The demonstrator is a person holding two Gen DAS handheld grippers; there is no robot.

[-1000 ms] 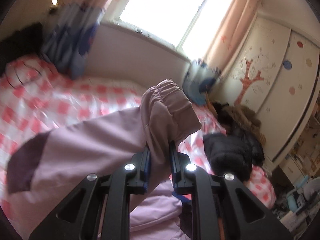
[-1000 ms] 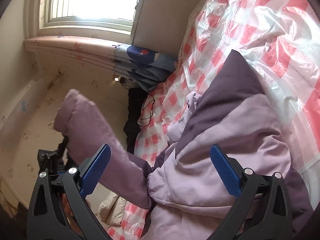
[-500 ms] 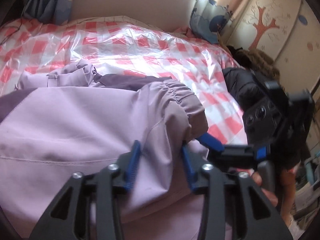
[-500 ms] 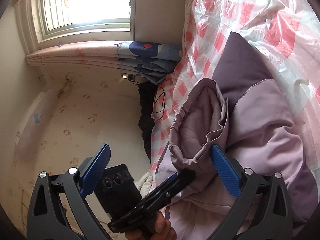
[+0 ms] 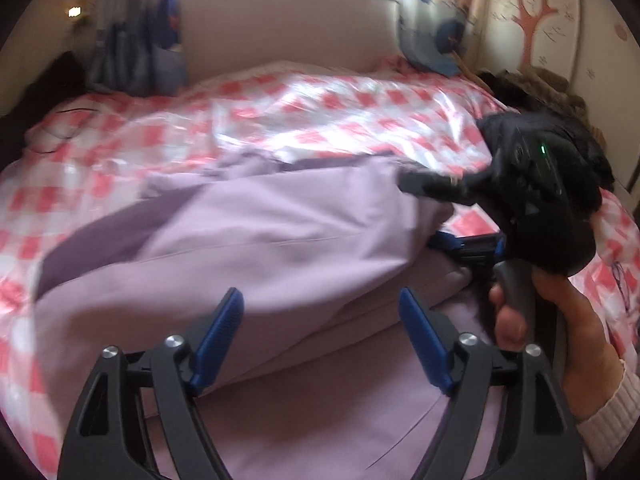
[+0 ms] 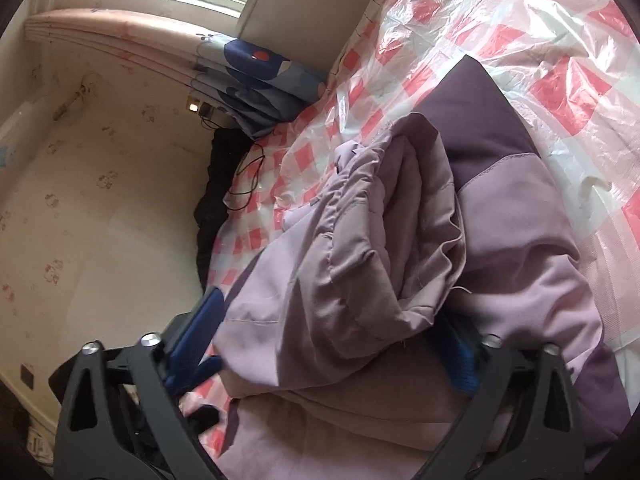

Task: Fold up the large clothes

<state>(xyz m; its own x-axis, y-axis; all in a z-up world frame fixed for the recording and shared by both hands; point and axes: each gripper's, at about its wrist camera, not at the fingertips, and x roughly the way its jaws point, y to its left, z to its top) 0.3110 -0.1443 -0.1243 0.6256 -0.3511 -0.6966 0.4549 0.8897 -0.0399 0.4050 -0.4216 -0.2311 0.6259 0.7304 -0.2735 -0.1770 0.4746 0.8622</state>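
Observation:
A lilac padded jacket (image 5: pixel 260 240) with dark purple panels lies on the bed, one sleeve folded across its body. My left gripper (image 5: pixel 320 340) is open and empty just above the jacket's near part. In the right wrist view the sleeve with its gathered cuff (image 6: pixel 372 248) lies bunched on the jacket, between the wide-open fingers of my right gripper (image 6: pixel 324 356). The right gripper also shows in the left wrist view (image 5: pixel 472 216), held in a hand at the jacket's right edge.
The bed (image 5: pixel 120 148) has a pink and white checked cover under clear plastic. A black garment (image 5: pixel 568 132) lies at the bed's right edge. Blue patterned curtains (image 5: pixel 136 56) hang at the headboard. A dark cable (image 6: pixel 248 184) lies on the far side.
My left gripper carried the sleeve down across the jacket, opened and let it go. My right gripper moved in over the folded sleeve and stayed open.

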